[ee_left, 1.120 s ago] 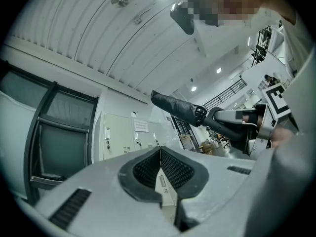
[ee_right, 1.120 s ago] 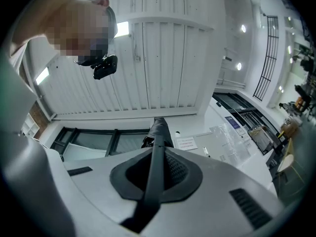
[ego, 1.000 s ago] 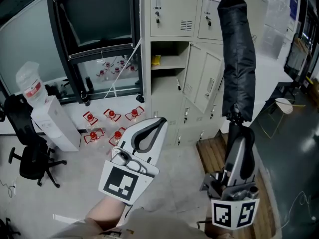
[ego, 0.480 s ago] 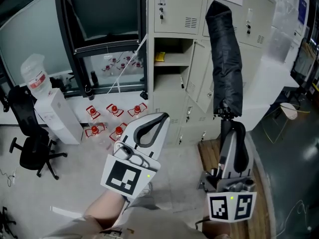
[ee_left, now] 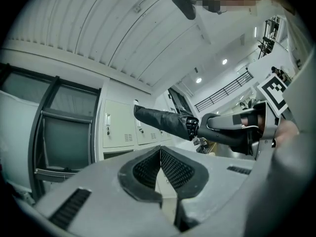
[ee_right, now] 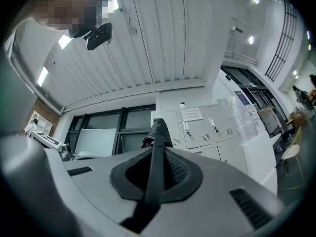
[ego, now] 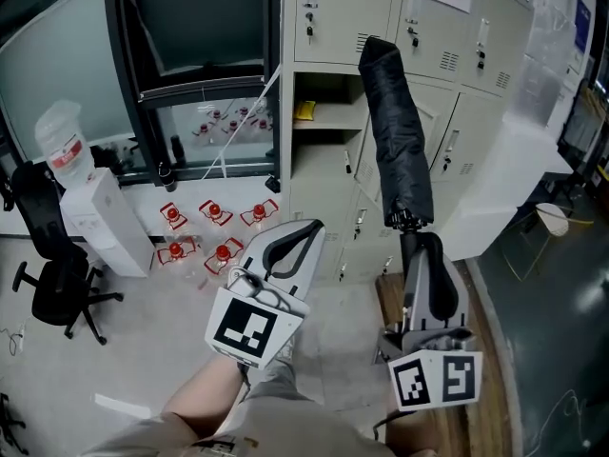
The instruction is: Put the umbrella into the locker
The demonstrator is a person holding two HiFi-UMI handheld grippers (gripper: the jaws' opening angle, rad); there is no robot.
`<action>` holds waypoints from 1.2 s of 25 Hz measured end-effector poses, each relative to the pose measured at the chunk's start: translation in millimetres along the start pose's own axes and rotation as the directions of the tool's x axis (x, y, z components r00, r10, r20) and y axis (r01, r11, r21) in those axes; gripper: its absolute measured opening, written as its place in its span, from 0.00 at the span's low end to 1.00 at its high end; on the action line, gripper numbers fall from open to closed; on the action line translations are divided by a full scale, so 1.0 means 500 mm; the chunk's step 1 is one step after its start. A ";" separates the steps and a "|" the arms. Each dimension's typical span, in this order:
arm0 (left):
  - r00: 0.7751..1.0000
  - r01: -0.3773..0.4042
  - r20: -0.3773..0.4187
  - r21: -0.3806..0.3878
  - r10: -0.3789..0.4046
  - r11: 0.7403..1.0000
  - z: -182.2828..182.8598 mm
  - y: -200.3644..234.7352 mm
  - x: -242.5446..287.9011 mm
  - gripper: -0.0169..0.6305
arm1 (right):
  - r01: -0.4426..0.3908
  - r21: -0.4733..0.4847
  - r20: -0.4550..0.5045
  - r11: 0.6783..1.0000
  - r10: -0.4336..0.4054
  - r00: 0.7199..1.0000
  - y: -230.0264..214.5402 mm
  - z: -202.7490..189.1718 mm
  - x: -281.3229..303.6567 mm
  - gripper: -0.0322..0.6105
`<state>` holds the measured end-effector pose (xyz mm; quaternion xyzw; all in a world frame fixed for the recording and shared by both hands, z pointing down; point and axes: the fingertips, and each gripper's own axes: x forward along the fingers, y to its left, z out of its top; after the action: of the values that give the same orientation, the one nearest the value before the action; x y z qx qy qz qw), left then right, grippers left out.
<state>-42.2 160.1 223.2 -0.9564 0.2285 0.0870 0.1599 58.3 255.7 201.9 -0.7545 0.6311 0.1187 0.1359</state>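
A folded black umbrella stands nearly upright, its top leaning left in front of the grey lockers. My right gripper is shut on its handle, and in the right gripper view the handle runs up between the pads of the right gripper. One locker compartment is open just left of the umbrella's top, with a small yellow item on its shelf. My left gripper is below that opening, shut with nothing in it. The left gripper view shows its tips touching and the umbrella beyond.
Open locker doors hang to the right of the umbrella. On the floor at left are red-capped bottles, a water dispenser and a black office chair. A wooden platform lies under my right gripper. A white stool stands far right.
The umbrella and my right gripper have moved left, toward the open compartment, and the umbrella's top now leans left. My left gripper has shifted slightly right and stays shut.
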 end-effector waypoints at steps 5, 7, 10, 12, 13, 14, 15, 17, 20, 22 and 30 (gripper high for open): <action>1.000 0.007 -0.017 -0.017 -0.007 1.000 -0.047 0.021 0.046 0.04 | 0.002 -0.015 -0.060 1.000 -0.003 0.998 -0.020 -0.051 0.046 0.07; 0.999 0.010 -0.031 -0.025 -0.010 1.000 -0.071 0.034 0.058 0.04 | 0.001 -0.009 -0.080 1.000 -0.002 0.997 -0.021 -0.076 0.067 0.07; 0.999 0.009 -0.053 -0.045 -0.011 0.999 -0.106 0.055 0.077 0.04 | -0.010 -0.003 -0.117 1.000 0.010 0.993 -0.021 -0.112 0.101 0.07; 0.998 0.008 -0.063 -0.057 -0.012 0.998 -0.123 0.070 0.094 0.04 | -0.020 -0.003 -0.143 1.000 0.020 0.990 -0.024 -0.133 0.125 0.07; 0.998 0.009 -0.067 -0.062 -0.013 0.998 -0.131 0.077 0.103 0.04 | -0.025 -0.004 -0.155 1.000 0.024 0.988 -0.025 -0.144 0.138 0.07; 0.997 0.008 -0.074 -0.071 -0.013 0.997 -0.140 0.085 0.111 0.04 | -0.029 -0.004 -0.166 1.000 0.027 0.986 -0.026 -0.155 0.151 0.07; 0.997 0.008 -0.080 -0.079 -0.014 0.997 -0.149 0.093 0.120 0.04 | -0.033 -0.002 -0.176 0.999 0.032 0.984 -0.027 -0.166 0.165 0.07; 0.996 0.007 -0.089 -0.086 -0.014 0.996 -0.167 0.113 0.139 0.04 | -0.041 0.005 -0.194 0.999 0.041 0.980 -0.029 -0.190 0.196 0.07; 0.994 0.003 -0.104 -0.092 -0.013 0.996 -0.199 0.147 0.175 0.04 | -0.050 0.015 -0.219 0.999 0.052 0.974 -0.034 -0.226 0.247 0.07; 0.993 0.004 -0.117 -0.097 -0.015 0.995 -0.222 0.172 0.201 0.04 | -0.053 0.019 -0.238 0.998 0.056 0.970 -0.039 -0.249 0.283 0.07; 0.988 -0.002 -0.153 -0.115 -0.016 0.993 -0.300 0.290 0.314 0.04 | -0.051 0.027 -0.306 0.998 0.057 0.950 -0.061 -0.337 0.445 0.07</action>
<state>42.5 -78.6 286.9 -0.9687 0.2312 0.0255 0.0866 128.5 -3.7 283.1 -0.7449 0.6660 -0.0017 0.0401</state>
